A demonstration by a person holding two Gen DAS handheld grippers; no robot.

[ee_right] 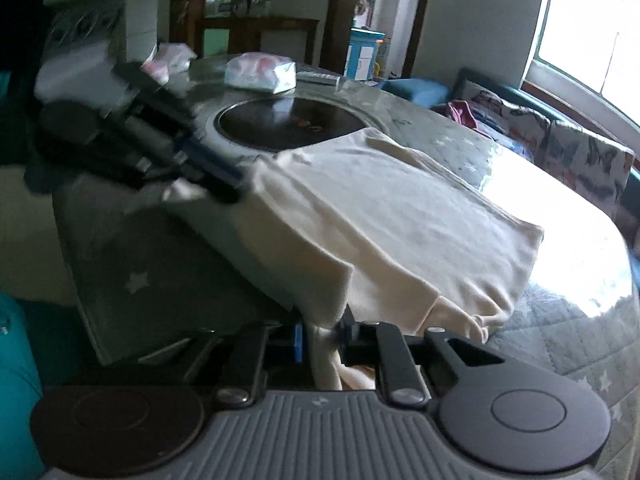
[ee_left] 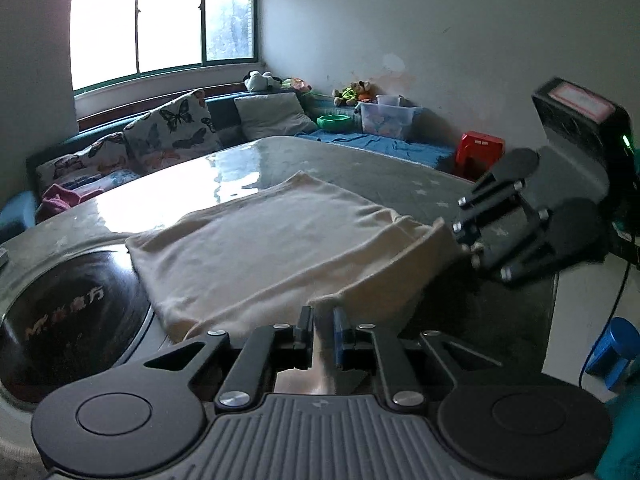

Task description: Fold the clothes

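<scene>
A cream garment [ee_left: 272, 248] lies folded on the glass-topped table [ee_left: 224, 168]; its near edge is lifted off the surface. My left gripper [ee_left: 322, 326] is shut on one near corner of the cloth, which is pinched between its fingers. In the same view my right gripper [ee_left: 466, 240] grips the other lifted corner at the right. From the right wrist view, the right gripper [ee_right: 323, 332] is shut on a fold of the garment [ee_right: 392, 216]. The left gripper [ee_right: 224, 184], blurred, holds the far-left corner above the table [ee_right: 132, 264].
A black round hob [ee_left: 60, 312] is set into the table beside the garment. A tissue pack [ee_right: 260, 72] lies beyond the hob [ee_right: 288, 124]. A sofa with butterfly cushions [ee_left: 172, 128], a red stool [ee_left: 480, 152] and a blue stool [ee_left: 616, 348] surround the table.
</scene>
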